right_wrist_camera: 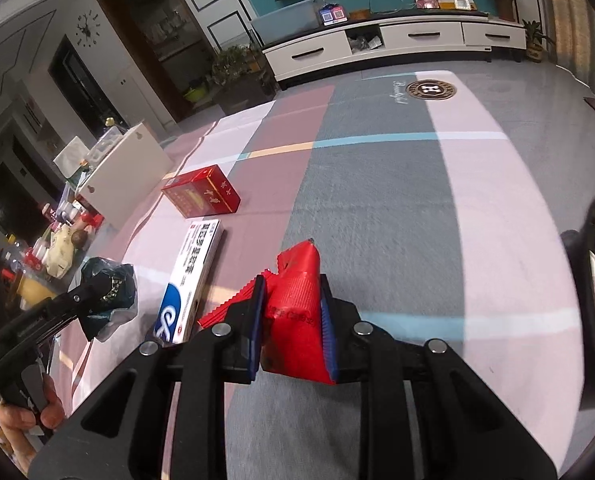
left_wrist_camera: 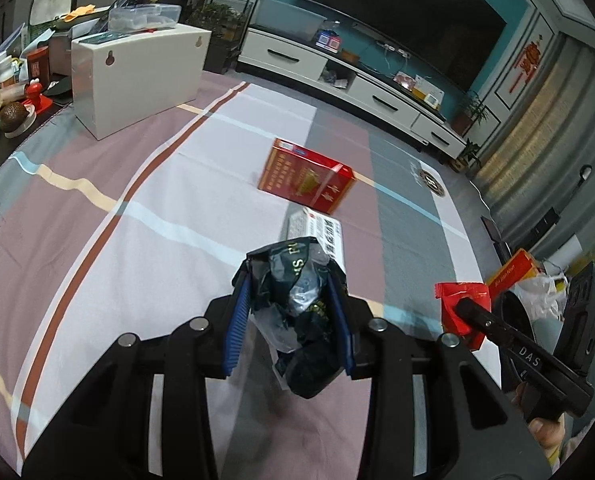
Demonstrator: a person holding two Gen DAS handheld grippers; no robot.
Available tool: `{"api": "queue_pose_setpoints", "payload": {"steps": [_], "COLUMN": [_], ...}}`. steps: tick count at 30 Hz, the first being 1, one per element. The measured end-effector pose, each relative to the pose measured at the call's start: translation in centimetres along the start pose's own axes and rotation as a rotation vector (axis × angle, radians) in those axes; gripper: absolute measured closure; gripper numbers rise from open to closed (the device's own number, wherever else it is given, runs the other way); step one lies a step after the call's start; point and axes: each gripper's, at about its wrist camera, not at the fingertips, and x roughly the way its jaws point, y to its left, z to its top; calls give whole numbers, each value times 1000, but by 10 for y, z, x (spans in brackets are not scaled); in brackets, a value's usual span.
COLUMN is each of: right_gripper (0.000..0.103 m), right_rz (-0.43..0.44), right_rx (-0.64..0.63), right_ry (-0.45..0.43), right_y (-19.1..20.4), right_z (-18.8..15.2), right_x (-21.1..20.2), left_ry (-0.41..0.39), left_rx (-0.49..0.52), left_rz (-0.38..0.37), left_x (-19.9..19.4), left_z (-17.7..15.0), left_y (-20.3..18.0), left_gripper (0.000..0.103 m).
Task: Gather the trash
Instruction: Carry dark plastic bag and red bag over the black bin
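Note:
My left gripper (left_wrist_camera: 291,284) is shut on a crumpled dark green foil wrapper (left_wrist_camera: 301,316), held above the striped cloth. The same wrapper (right_wrist_camera: 111,300) shows at the left of the right wrist view, in the left gripper (right_wrist_camera: 97,300). My right gripper (right_wrist_camera: 291,286) is shut on a red crinkled packet (right_wrist_camera: 297,320); in the left wrist view that packet (left_wrist_camera: 463,300) sits at the right. On the cloth lie a red box (left_wrist_camera: 305,176) (right_wrist_camera: 201,196) and a white and blue medicine box (right_wrist_camera: 189,280) (left_wrist_camera: 319,232).
A white cabinet-like box (left_wrist_camera: 137,76) stands at the far left with clutter behind it. A bin with a plastic bag liner (left_wrist_camera: 545,292) and an orange box (left_wrist_camera: 513,270) sits at the right edge. The striped cloth (right_wrist_camera: 397,184) stretches toward a TV stand (right_wrist_camera: 393,40).

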Motion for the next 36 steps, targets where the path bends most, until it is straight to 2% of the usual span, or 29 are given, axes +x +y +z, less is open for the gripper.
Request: {"api": "queue_pose_setpoints", "payload": {"steps": [11,21,36], "right_gripper": [78,78,78], "right_rz": [-46,-74,-106], "right_rx": [26,80,195], "right_ry": [-31,-122,-220], "right_y": [-26,-55,-111], "right_z": [-32,-42,-54], "right_x": [-56,-108,-157], "left_ry": [24,27,36], "left_rx": [122,254,432], "left_rz": [-10,-55,-123], "left_x": [-18,-28,-26], "left_z": [-25,-41,-61], "left_y": [-47,-108,-196], "left_gripper": [64,64,64]}}
